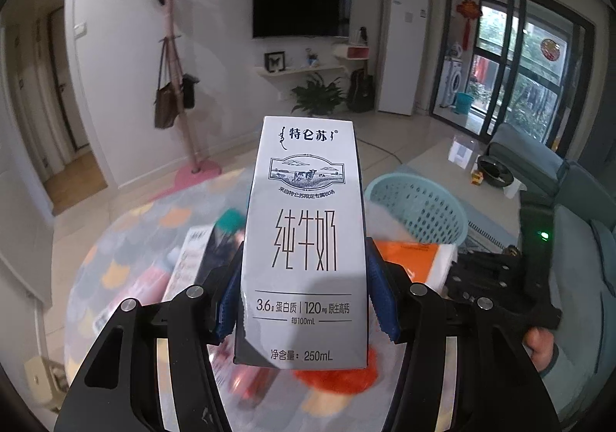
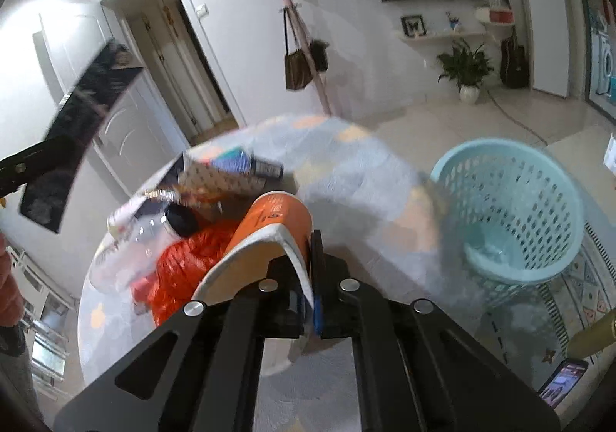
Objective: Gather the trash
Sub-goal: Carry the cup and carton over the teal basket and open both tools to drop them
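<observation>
My left gripper [image 1: 304, 297] is shut on a white 250 mL milk carton [image 1: 304, 239] and holds it upright above the round table [image 1: 127, 239]. My right gripper [image 2: 310, 301] is shut on the rim of an orange-and-white paper cup [image 2: 277, 228], lifted and tilted over the table. The cup also shows in the left wrist view [image 1: 412, 258]. A light-blue perforated waste basket [image 2: 516, 208] stands on the floor to the right of the table; it also shows in the left wrist view [image 1: 419, 212]. The milk carton appears dark at far left in the right wrist view [image 2: 73, 131].
More trash lies on the table: an orange plastic bag [image 2: 184, 274], a clear bottle with a black cap [image 2: 154, 228], a printed box [image 2: 219, 178] and a can [image 2: 265, 168]. A sofa [image 1: 577, 239] is at right, a coat stand [image 1: 181, 85] beyond the table. A phone [image 2: 564, 382] lies at lower right.
</observation>
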The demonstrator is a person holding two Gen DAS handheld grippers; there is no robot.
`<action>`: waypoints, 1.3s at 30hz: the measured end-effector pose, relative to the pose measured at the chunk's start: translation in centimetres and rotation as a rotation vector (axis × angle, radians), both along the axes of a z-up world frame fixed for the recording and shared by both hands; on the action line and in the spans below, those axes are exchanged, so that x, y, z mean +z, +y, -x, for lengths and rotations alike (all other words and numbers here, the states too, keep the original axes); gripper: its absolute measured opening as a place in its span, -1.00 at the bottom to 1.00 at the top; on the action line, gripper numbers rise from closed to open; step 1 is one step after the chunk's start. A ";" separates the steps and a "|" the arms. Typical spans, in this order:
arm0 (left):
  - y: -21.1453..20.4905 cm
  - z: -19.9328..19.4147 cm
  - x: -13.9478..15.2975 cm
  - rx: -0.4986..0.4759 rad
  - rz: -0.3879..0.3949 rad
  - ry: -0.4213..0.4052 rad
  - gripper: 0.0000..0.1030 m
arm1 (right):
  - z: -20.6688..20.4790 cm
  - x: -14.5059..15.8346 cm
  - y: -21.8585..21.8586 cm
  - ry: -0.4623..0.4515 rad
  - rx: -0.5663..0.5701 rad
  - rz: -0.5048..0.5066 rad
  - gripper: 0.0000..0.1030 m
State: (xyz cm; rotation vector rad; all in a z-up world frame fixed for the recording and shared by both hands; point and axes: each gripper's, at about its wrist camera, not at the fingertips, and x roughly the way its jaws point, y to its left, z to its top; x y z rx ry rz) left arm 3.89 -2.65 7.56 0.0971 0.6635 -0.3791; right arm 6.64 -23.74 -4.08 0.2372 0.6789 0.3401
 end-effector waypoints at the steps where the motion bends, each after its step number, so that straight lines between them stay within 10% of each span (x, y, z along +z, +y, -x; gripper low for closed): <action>1: -0.5 -0.3 0.2 -0.008 0.001 -0.005 0.06 | 0.3 0.6 -0.7 -0.020 -0.019 -0.002 -0.96; 13: -11.1 -7.9 -0.3 -0.161 0.078 0.029 0.06 | -1.8 2.9 -11.7 -0.076 -0.325 -0.010 -0.96; 33: -23.6 -18.0 -12.9 -0.194 0.046 0.329 0.10 | -10.9 -8.7 -20.9 0.211 -0.654 0.075 -0.95; 39: -23.2 -17.3 -12.5 -0.198 0.051 0.332 0.24 | -11.0 -9.7 -20.8 0.256 -0.635 0.096 -0.50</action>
